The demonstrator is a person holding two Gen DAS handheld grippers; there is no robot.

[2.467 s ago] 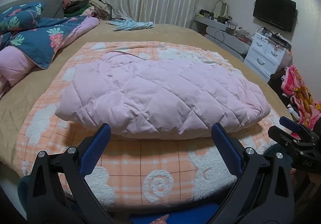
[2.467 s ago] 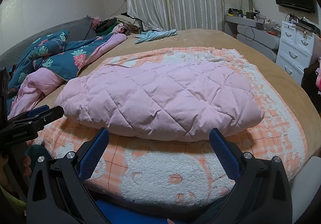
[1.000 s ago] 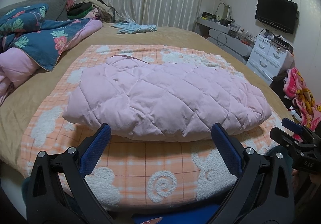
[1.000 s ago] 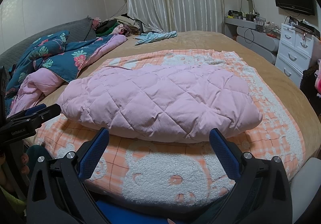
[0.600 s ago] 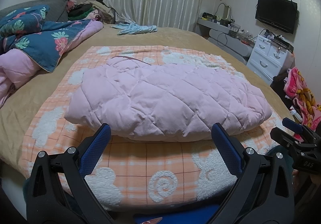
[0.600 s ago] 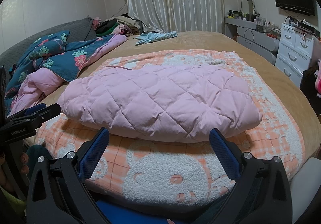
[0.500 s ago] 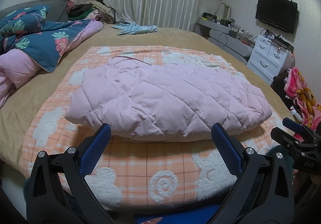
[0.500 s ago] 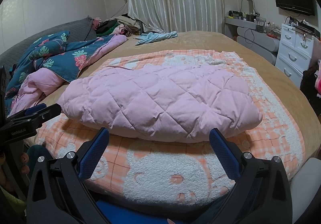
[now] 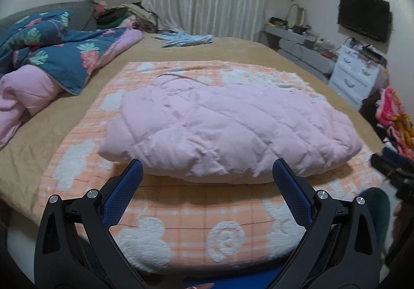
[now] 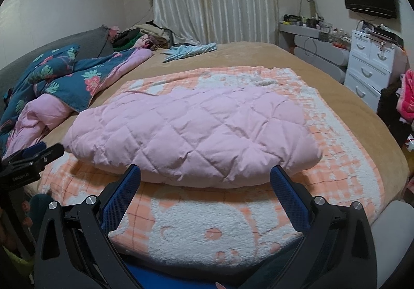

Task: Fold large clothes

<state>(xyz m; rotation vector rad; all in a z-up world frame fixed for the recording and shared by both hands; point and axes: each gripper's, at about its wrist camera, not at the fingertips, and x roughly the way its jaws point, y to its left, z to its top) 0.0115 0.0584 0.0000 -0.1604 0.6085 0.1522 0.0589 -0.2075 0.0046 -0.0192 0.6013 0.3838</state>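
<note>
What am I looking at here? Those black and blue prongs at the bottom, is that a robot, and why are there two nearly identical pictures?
No robot: a person holds a two-finger gripper in each hand, each with its own camera looking along its fingers. One picture is from the left gripper, the other from the right gripper. Both are open and hold nothing. Ahead, on the bed, a folded pink quilted jacket lies on an orange checked blanket. A floral duvet is bunched at the left.
</note>
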